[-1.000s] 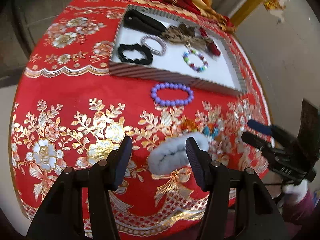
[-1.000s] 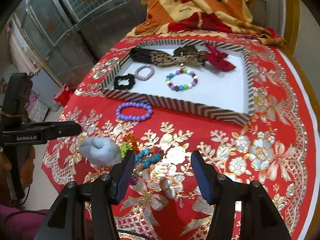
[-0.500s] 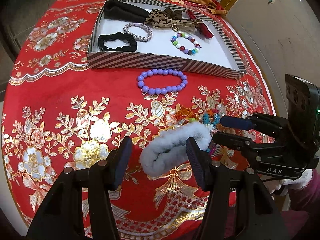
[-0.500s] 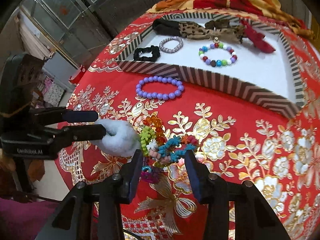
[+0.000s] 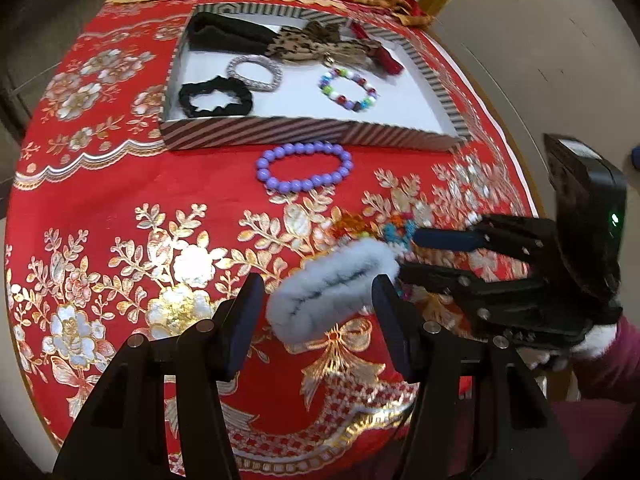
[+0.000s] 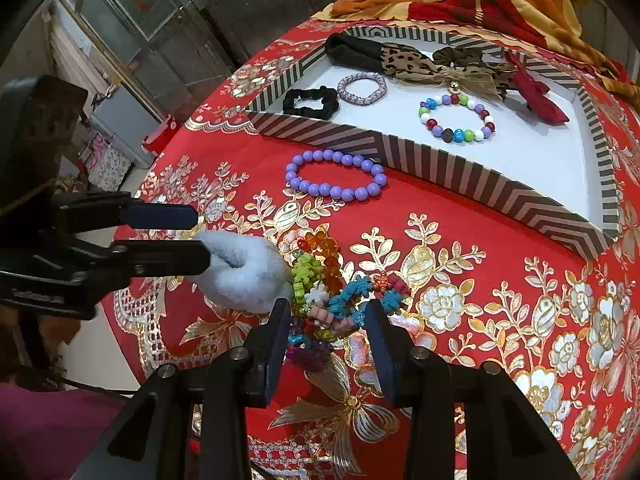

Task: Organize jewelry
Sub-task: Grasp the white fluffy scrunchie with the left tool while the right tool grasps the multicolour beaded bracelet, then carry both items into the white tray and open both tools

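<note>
You're working both tools low-centre of each frame. Left tool (image 5: pixel 316 312) is gaping wide around the fluffy white scrunchie (image 5: pixel 332 288), fingers not clamping yet, nothing held. Right tool (image 6: pixel 326 332) is also open, straddling the multicolour bead tangle (image 6: pixel 324 296), gripping nothing.

Scrunchie and tangle are lying touching each other on the red table (image 5: pixel 120 184), mid-frame. Purple bead bracelet (image 6: pixel 336 180) is sitting just outside the striped tray (image 6: pixel 460 168) near wall. Tray already holds a black scrunchie (image 6: pixel 310 102), silver band (image 6: pixel 362 88), mixed bead bracelet (image 6: pixel 456 118), bows at the back.

Risks:
- The two tools are crowding each other, tips near; closing or lifting both at once could knock them together.
- Beads could snag in the scrunchie fluff, so lifting one may drag the other along.
- Tangle is loose and lumpy; you're likely catching only a strand, rest dangling or slipping out.
- Scrunchie is soft, so a shallow pinch could let it squash out.
- Tablecloth pinch if you're going too low.
</note>
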Available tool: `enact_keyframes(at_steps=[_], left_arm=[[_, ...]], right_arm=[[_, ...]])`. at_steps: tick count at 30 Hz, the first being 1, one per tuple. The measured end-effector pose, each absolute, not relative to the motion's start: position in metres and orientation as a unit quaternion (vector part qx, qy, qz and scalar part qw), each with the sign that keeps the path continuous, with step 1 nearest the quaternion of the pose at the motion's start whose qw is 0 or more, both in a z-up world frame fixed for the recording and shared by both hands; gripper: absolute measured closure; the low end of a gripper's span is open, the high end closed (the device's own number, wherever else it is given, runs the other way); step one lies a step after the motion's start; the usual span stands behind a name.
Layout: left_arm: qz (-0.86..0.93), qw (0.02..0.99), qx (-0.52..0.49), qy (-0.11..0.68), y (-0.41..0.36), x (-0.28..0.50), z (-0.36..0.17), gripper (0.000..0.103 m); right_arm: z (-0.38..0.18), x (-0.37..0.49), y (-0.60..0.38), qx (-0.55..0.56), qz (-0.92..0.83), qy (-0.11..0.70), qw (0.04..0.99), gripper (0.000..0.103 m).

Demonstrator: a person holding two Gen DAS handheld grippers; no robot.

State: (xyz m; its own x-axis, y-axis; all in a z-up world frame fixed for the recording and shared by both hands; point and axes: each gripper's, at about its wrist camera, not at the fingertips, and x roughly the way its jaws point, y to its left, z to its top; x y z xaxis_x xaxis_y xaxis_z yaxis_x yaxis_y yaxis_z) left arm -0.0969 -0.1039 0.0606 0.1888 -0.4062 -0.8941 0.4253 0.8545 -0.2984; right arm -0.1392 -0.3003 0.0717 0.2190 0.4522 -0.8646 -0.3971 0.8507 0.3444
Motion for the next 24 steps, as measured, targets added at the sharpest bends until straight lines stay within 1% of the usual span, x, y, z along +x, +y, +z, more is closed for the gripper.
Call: enact_keyframes(at_steps=[2,6,9,12,15,17,18,19,20,21,24], left_arm=[[-0.278,0.766,0.024,0.579,-0.106,-0.099,0.06,0.047],[-0.292,0.761,0.061,0.576,-0.112,-0.101,0.057,0.044],[-0.297,0.758,0.075,0.575,-0.115,-0.102,0.053,0.044],[-0.301,0.756,0.083,0.576,-0.119,-0.101,0.046,0.044],[-0.302,0.755,0.081,0.576,-0.12,-0.1,0.041,0.044],[-0.305,0.758,0.078,0.571,-0.12,-0.1,0.042,0.056],[-0.306,0.761,0.077,0.567,-0.119,-0.1,0.044,0.067],[-0.306,0.765,0.075,0.563,-0.117,-0.1,0.047,0.073],[-0.305,0.768,0.073,0.559,-0.116,-0.1,0.049,0.075],[-0.305,0.77,0.07,0.557,-0.114,-0.099,0.051,0.081],[-0.305,0.774,0.059,0.552,-0.11,-0.097,0.055,0.083]], right_arm=[[0.07,-0.139,-0.301,0.024,0.272,0.563,0.78,0.065],[0.067,-0.136,-0.301,0.023,0.274,0.567,0.776,0.072],[0.066,-0.135,-0.298,0.019,0.277,0.566,0.776,0.076],[0.065,-0.134,-0.296,0.015,0.278,0.566,0.776,0.087],[0.064,-0.134,-0.297,0.021,0.277,0.564,0.778,0.089],[0.066,-0.134,-0.301,0.031,0.275,0.561,0.78,0.09],[0.069,-0.134,-0.304,0.038,0.275,0.56,0.781,0.09],[0.072,-0.134,-0.307,0.044,0.277,0.558,0.781,0.09],[0.075,-0.135,-0.31,0.047,0.277,0.556,0.782,0.09],[0.079,-0.136,-0.312,0.049,0.277,0.552,0.785,0.09],[0.087,-0.137,-0.318,0.061,0.283,0.549,0.784,0.09]])
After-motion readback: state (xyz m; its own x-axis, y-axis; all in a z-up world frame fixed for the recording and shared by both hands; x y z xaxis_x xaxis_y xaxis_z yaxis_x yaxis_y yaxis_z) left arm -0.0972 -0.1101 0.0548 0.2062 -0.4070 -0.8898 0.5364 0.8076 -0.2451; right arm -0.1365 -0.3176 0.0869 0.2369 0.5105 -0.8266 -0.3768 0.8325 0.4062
